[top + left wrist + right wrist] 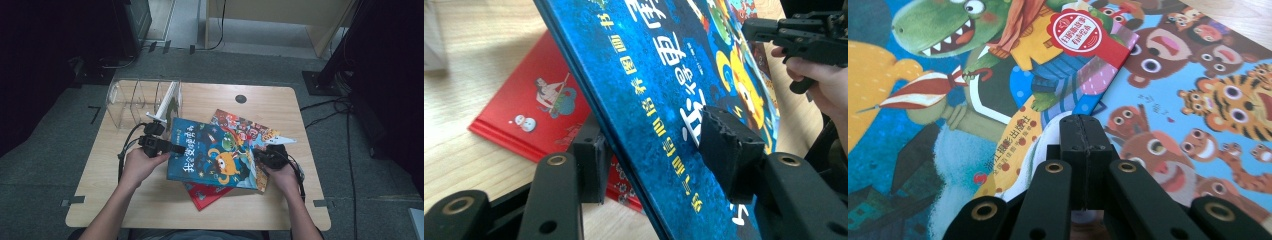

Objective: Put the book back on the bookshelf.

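A blue picture book lies on top of a red book and a colourful animal book in the middle of the table. My left gripper clamps its left edge. In the left gripper view one pad sits on the cover and the other under it, and the blue book tilts up off the red book. My right gripper is shut with nothing between its jaws. Its tips rest at the blue book's right edge, over the animal book.
A clear acrylic book rack stands at the table's far left with a thin white book upright in its right slot. A black grommet is in the tabletop at the back. Bare wood lies in front of the books.
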`<move>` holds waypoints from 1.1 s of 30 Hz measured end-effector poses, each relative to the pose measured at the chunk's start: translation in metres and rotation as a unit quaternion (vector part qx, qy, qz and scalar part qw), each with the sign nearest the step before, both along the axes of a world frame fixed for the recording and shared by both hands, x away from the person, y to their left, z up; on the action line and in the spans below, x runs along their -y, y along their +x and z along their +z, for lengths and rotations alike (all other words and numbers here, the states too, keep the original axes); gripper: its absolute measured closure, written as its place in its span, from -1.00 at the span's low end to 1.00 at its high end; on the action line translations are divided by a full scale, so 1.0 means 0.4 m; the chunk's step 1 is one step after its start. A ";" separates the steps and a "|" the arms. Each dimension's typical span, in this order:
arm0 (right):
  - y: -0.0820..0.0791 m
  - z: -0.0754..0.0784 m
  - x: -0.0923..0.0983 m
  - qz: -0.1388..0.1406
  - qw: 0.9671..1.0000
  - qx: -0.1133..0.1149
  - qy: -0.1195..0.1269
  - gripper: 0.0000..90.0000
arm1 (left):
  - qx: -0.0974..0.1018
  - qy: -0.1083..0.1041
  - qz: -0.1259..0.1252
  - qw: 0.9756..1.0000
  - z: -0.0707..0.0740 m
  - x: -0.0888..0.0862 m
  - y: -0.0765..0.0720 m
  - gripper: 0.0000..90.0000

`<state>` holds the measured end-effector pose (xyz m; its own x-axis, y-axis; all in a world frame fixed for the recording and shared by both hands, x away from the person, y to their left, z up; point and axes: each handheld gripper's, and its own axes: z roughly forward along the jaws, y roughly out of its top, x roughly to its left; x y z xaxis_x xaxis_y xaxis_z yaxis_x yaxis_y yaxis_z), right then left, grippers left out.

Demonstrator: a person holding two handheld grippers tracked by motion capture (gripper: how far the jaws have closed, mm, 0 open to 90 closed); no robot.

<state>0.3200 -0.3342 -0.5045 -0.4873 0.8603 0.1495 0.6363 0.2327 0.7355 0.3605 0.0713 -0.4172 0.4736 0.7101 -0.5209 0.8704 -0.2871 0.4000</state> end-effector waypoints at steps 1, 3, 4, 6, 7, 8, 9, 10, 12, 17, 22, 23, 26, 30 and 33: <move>0.000 0.001 -0.005 0.003 1.000 -0.001 0.000 1.00 | -0.001 0.002 -0.001 1.000 0.006 -0.002 0.002 0.11; 0.001 0.000 -0.013 0.006 1.000 -0.001 0.003 1.00 | -0.001 0.011 -0.003 1.000 0.022 -0.005 0.006 0.12; 0.002 0.000 -0.016 0.008 1.000 0.000 0.003 1.00 | -0.001 0.015 -0.003 1.000 0.029 -0.006 0.007 0.12; 0.003 0.000 -0.024 0.011 1.000 0.001 0.004 1.00 | 0.002 0.023 -0.006 1.000 0.045 -0.007 0.009 0.12; 0.003 0.001 -0.028 0.014 1.000 0.000 0.004 1.00 | 0.004 0.025 -0.006 1.000 0.052 -0.008 0.009 0.12; 0.003 0.001 -0.032 0.014 1.000 0.001 0.004 1.00 | 0.005 0.026 -0.004 1.000 0.062 -0.009 0.011 0.13; 0.003 0.001 -0.036 0.017 1.000 0.001 0.004 1.00 | 0.006 0.027 -0.002 1.000 0.067 -0.009 0.013 0.14; 0.003 0.001 -0.039 0.018 1.000 0.000 0.005 1.00 | 0.005 0.028 0.001 1.000 0.074 -0.010 0.016 0.15; 0.004 0.001 -0.045 0.021 1.000 0.000 0.006 1.00 | 0.001 0.033 0.001 0.999 0.088 -0.011 0.022 0.18; 0.004 0.003 -0.061 0.027 1.000 0.001 0.002 1.00 | -0.002 0.034 0.000 0.999 0.120 -0.015 0.038 0.24; 0.007 0.003 -0.077 0.032 0.999 0.002 0.004 1.00 | -0.016 0.037 0.004 0.999 0.141 -0.021 0.062 0.29; 0.008 0.003 -0.079 0.032 0.999 0.004 0.004 1.00 | -0.020 0.035 0.000 0.999 0.145 -0.025 0.067 0.31; 0.010 0.002 -0.088 0.037 0.999 0.005 0.005 1.00 | -0.018 0.040 0.000 0.999 0.164 -0.024 0.070 0.34; 0.013 0.001 -0.100 0.046 0.999 0.008 0.008 1.00 | -0.017 0.040 -0.003 0.999 0.193 -0.026 0.077 0.38; 0.013 0.001 -0.112 0.053 0.998 0.012 0.008 1.00 | -0.024 0.043 -0.004 0.999 0.214 -0.028 0.086 0.42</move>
<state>0.3254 -0.2893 -0.5042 -0.5798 0.8009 0.1500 0.5913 0.2869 0.7537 0.3949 0.0823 -0.3317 0.4552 0.7492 -0.4812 0.8857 -0.3255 0.3312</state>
